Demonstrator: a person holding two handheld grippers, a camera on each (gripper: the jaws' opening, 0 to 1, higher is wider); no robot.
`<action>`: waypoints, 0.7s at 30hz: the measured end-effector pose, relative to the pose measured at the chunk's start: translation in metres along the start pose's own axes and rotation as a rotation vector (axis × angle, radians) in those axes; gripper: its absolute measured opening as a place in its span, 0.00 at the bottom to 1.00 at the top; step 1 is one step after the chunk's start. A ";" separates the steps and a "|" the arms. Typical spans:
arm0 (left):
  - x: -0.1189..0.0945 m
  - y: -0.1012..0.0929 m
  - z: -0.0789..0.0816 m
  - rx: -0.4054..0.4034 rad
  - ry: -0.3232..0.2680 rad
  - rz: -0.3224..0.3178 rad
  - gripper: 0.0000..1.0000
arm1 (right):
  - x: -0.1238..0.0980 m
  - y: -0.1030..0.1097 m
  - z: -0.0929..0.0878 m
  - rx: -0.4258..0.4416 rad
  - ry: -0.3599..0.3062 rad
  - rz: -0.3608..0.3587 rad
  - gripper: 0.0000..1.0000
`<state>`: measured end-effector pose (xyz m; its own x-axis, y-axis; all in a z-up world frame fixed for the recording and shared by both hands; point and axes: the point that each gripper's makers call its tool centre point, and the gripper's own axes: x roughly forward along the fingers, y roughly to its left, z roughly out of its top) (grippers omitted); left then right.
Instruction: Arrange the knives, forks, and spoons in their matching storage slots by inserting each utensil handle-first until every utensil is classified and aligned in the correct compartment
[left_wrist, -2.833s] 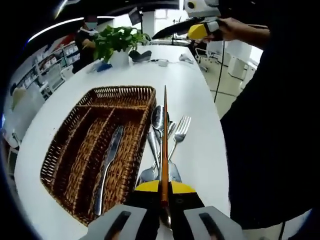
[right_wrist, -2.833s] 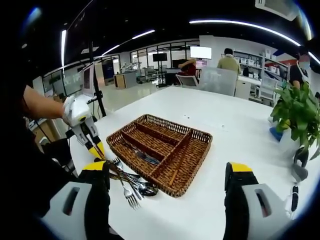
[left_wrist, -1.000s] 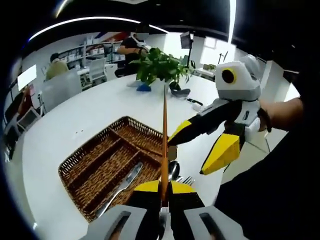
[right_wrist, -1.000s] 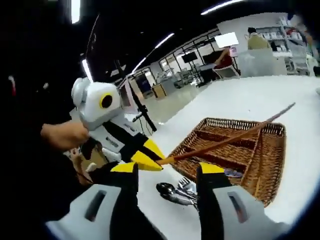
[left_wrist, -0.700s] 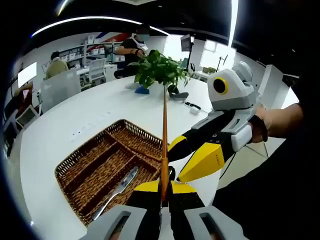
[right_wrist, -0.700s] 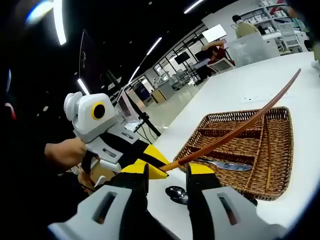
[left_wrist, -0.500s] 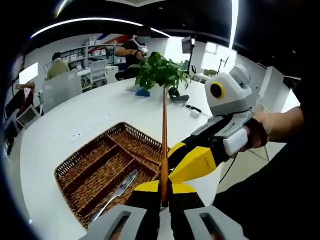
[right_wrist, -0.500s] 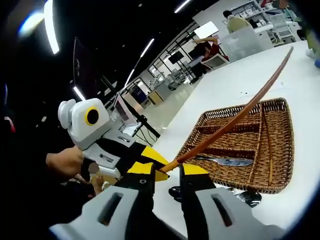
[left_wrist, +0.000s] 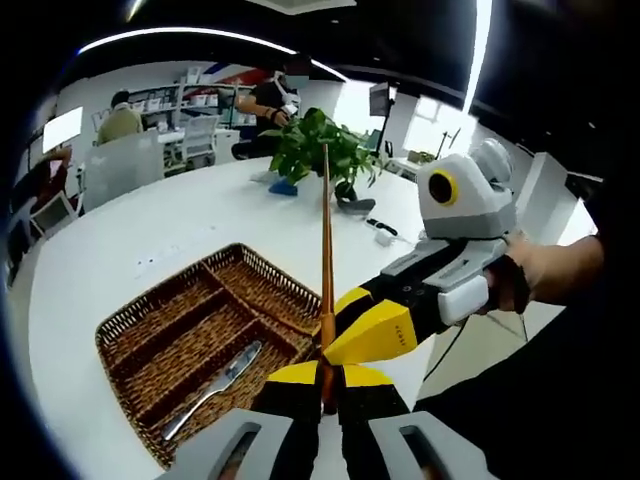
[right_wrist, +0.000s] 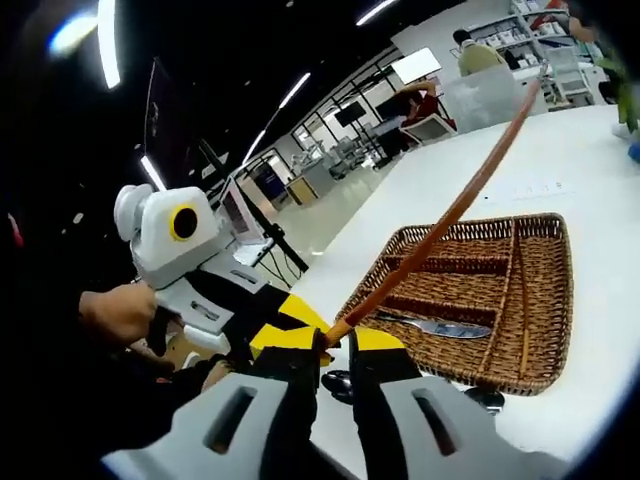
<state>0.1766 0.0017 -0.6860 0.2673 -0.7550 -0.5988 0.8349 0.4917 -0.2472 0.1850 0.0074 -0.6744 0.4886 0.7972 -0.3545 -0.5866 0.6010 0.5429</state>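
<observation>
A long thin brown wooden stick (left_wrist: 326, 240) rises from my left gripper (left_wrist: 322, 376), which is shut on its lower end. My right gripper (left_wrist: 335, 338) comes in from the right, and its yellow jaws meet the stick just above the left jaws. In the right gripper view my right gripper (right_wrist: 333, 352) is shut on the same stick (right_wrist: 440, 225), with the left gripper (right_wrist: 288, 326) held by a hand just to its left. Below lies a wicker cutlery basket (left_wrist: 150, 300) with one knife (left_wrist: 210, 378) in a slot. The basket (right_wrist: 470, 225) and knife (right_wrist: 432, 326) also show in the right gripper view.
Loose spoons (right_wrist: 340, 382) lie on the white table (left_wrist: 130, 240) beside the basket's near edge. A potted plant (left_wrist: 315, 150) and small items stand at the table's far end. People sit at desks beyond.
My right gripper has come in from well apart and open, and its jaws have shut on the stick just above the left jaws. Both views have swung; the stick now points higher.
</observation>
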 end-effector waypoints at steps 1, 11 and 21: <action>0.000 -0.001 0.001 -0.005 -0.007 -0.003 0.04 | -0.001 0.000 0.001 -0.005 -0.002 -0.002 0.09; -0.002 -0.005 0.005 -0.030 -0.081 -0.011 0.04 | 0.000 0.004 0.006 0.005 -0.017 0.011 0.08; -0.002 -0.012 0.000 -0.030 -0.063 -0.037 0.04 | 0.000 0.013 0.002 0.014 0.013 0.034 0.04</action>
<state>0.1656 -0.0027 -0.6819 0.2672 -0.7981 -0.5401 0.8303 0.4751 -0.2912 0.1785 0.0148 -0.6654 0.4605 0.8177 -0.3455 -0.5932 0.5730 0.5655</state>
